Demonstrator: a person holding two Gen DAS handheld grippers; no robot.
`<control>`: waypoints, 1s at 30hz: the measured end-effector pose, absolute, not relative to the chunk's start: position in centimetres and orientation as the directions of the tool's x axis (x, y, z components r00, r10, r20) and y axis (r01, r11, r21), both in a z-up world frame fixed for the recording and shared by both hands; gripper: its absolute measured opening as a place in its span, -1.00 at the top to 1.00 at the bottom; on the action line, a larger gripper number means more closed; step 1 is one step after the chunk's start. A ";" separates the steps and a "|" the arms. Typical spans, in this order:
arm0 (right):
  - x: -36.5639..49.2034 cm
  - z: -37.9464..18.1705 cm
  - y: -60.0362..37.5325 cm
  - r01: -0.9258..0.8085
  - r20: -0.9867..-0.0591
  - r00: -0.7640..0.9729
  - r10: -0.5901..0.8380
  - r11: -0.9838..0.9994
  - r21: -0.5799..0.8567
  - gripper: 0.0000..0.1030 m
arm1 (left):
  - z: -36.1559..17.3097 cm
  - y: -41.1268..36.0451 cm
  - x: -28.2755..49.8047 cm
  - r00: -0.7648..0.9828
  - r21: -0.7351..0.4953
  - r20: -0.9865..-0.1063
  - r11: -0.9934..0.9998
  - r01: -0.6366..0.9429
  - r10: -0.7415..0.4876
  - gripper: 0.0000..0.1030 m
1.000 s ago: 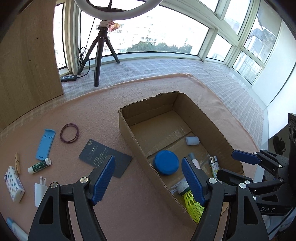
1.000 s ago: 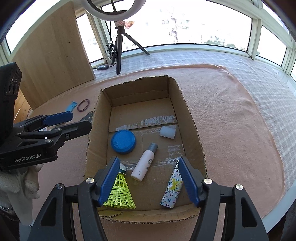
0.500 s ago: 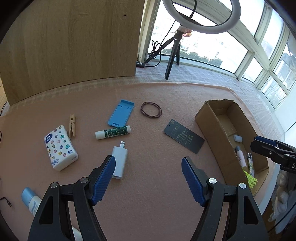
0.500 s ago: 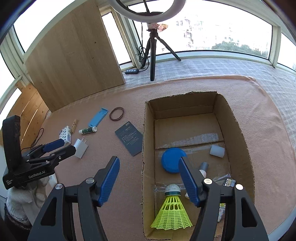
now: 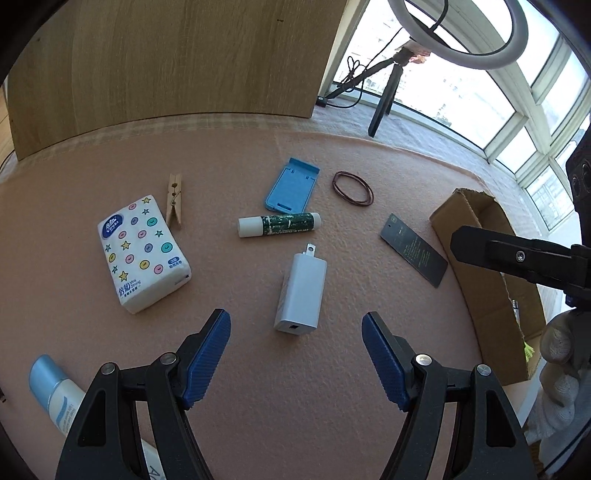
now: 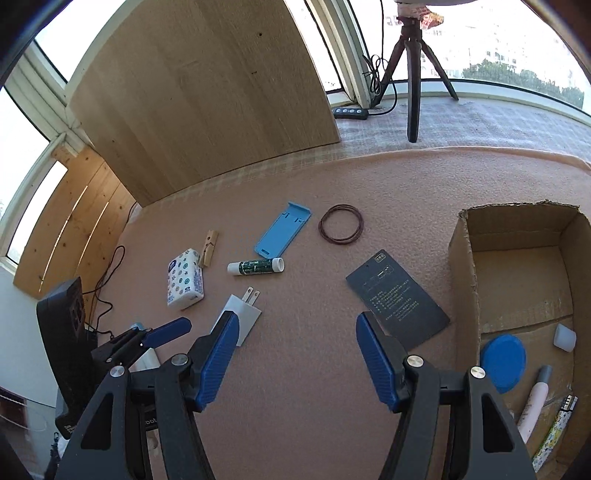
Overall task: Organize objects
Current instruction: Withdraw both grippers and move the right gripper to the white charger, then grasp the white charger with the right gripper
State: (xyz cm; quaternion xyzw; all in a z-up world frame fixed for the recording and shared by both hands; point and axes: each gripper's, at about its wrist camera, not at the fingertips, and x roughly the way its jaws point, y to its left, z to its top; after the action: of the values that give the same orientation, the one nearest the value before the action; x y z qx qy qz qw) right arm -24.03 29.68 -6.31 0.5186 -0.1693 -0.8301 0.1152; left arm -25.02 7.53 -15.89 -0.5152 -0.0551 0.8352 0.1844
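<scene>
My left gripper (image 5: 295, 350) is open above the pink cloth, just short of a white plug charger (image 5: 302, 291). Beyond the charger lie a green-and-white stick tube (image 5: 279, 224), a blue phone stand (image 5: 291, 184), brown rubber bands (image 5: 352, 188), a wooden clothespin (image 5: 173, 201), a tissue pack (image 5: 142, 253) and a dark card (image 5: 413, 249). My right gripper (image 6: 295, 354) is open too, empty, hovering between the charger (image 6: 240, 319) and the dark card (image 6: 397, 299). The cardboard box (image 6: 463, 280) at the right holds a blue lid (image 6: 502, 363), a small bottle (image 6: 533, 402) and other items.
A pale blue-capped bottle (image 5: 55, 391) lies at the near left edge. A wooden board (image 5: 166, 62) stands behind the cloth, with a tripod (image 6: 412, 70) and ring light (image 5: 454, 33) by the windows. A gloved hand (image 5: 561, 380) holds the right gripper.
Both grippers swung left, away from the cardboard box and over the loose items on the cloth. The left one dropped closer to the white charger. Both stayed open.
</scene>
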 end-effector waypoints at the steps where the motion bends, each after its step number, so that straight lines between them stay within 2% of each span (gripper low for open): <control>1: -24.5 -6.7 29.1 0.017 -0.823 -0.419 -0.383 -0.910 0.415 -0.21 | -16.1 7.6 -25.2 -0.397 -0.289 -0.839 -0.923 -0.253 0.371 -0.48; 9: -26.9 -10.2 26.4 -0.003 -0.834 -0.312 -0.455 -0.877 0.480 -0.21 | -17.4 7.8 -26.0 -0.377 -0.312 -0.839 -0.915 -0.255 0.391 -0.46; 25: -28.4 -13.7 25.1 -0.051 -0.800 -0.230 -0.553 -0.814 0.578 -0.20 | -18.9 8.2 -27.2 -0.339 -0.382 -0.825 -0.888 -0.256 0.453 -0.03; 28: -28.3 -14.0 25.1 -0.055 -0.783 -0.214 -0.583 -0.794 0.606 -0.04 | -19.1 8.8 -27.3 -0.326 -0.386 -0.825 -0.882 -0.272 0.462 0.06; 30: -28.1 -14.3 25.3 -0.063 -0.774 -0.200 -0.600 -0.781 0.622 0.15 | -19.1 9.1 -27.3 -0.318 -0.387 -0.826 -0.879 -0.280 0.465 0.17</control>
State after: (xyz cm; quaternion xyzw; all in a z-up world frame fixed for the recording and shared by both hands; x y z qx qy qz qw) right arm -28.09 25.30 -14.25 0.6047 -0.2742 -0.7244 0.1856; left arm -27.26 9.10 -19.13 -0.5365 -0.0866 0.8071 0.2307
